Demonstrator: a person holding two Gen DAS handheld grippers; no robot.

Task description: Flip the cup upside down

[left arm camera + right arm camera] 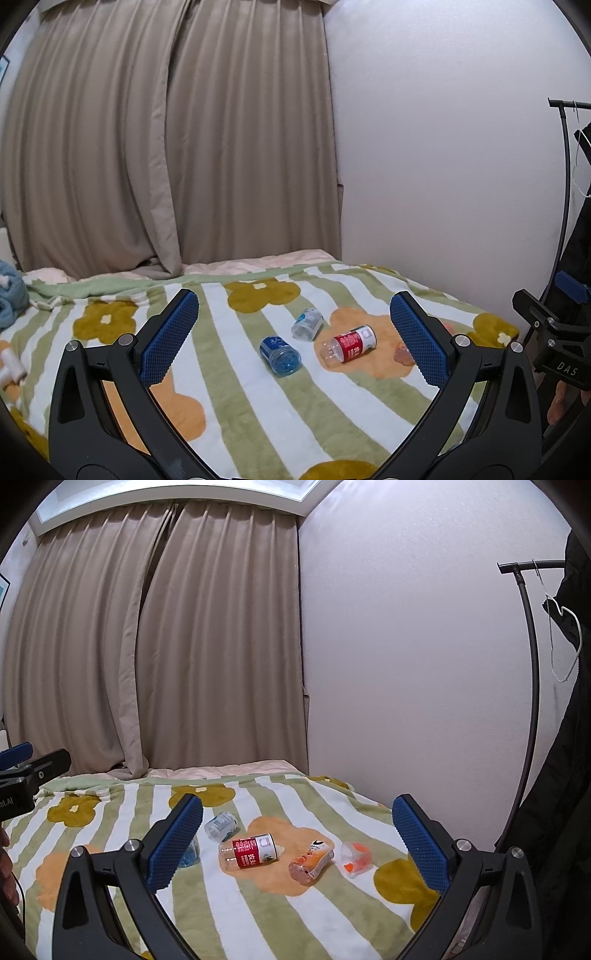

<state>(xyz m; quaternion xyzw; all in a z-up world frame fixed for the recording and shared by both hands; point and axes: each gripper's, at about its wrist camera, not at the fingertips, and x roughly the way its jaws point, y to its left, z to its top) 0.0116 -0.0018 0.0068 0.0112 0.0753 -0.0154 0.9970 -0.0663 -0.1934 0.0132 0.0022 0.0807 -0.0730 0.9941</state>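
the left gripper (293,332) hangs above the blanket (236,398) with its blue pads (170,339) spread wide and nothing between them. in its view three cut-off bottle cups lie on their sides between the pads: the blue cup (279,355) nearest, its open mouth turned toward the camera; the clear cup (307,324) just beyond it, close but whether they touch cannot be told; and the red cup (349,347) to the right on an orange flower patch, its clear end pointing left. part of a pale orange cup (404,353) shows just past the inner edge of the right pad. the right gripper (297,843) also hovers over the blanket (258,915), its pads (175,845) held wide apart and holding nothing. between them in its view lie the clear cup (221,826) at the back left, the red cup (248,856) in the middle, the orange cup (311,860) to its right, and a small clear cup with orange marks (354,858) just beside that one; all are tipped over on their sides. the blue cup (187,854) is mostly hidden behind the left pad. the left gripper's body (26,779) shows at the left edge of the right view, and the right gripper's body (554,332) at the right edge of the left view. beyond the bed hang beige curtains (166,147) beside a white wall (443,166), with a black clothes rack (526,664) at the right.
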